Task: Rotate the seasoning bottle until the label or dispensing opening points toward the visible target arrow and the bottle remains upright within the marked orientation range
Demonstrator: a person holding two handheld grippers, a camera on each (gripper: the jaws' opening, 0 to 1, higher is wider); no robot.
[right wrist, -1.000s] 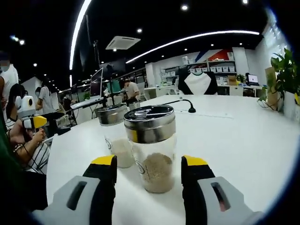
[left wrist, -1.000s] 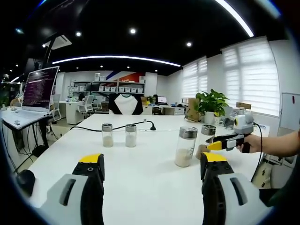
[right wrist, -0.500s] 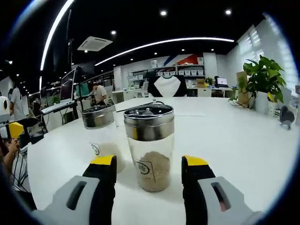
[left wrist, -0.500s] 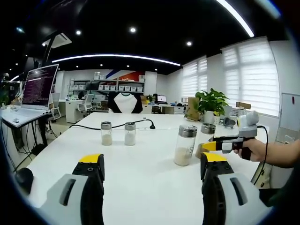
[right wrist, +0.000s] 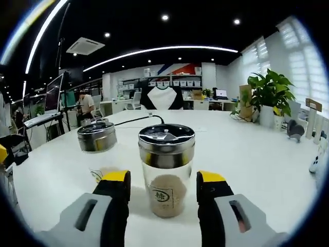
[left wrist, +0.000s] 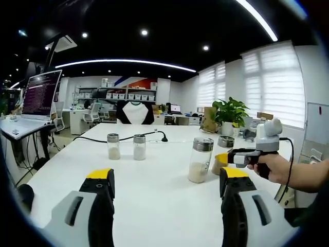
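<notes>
A clear seasoning bottle (right wrist: 166, 172) with a steel lid and pale brown powder stands upright on the white table (right wrist: 247, 164). Its small printed label faces the right gripper view. My right gripper (right wrist: 163, 180) is open, one jaw on each side of the bottle with a thin gap either side. A second, similar bottle (right wrist: 96, 149) stands just behind to the left. In the left gripper view, my left gripper (left wrist: 167, 177) is open over bare table, and a hand holds the right gripper (left wrist: 241, 156) at the brown-filled bottle (left wrist: 224, 148), beside the taller bottle (left wrist: 198, 160).
Two small shakers (left wrist: 125, 146) stand further back on the table, with a black cable (left wrist: 128, 138) behind them. A potted plant (left wrist: 231, 110) sits at the far right edge, a laptop (left wrist: 41, 95) on a desk to the left. A dark mouse (left wrist: 23, 193) lies near the left edge.
The right gripper view has swung around the bottle: its label now faces the camera and the second bottle sits further left. The left gripper view has barely shifted.
</notes>
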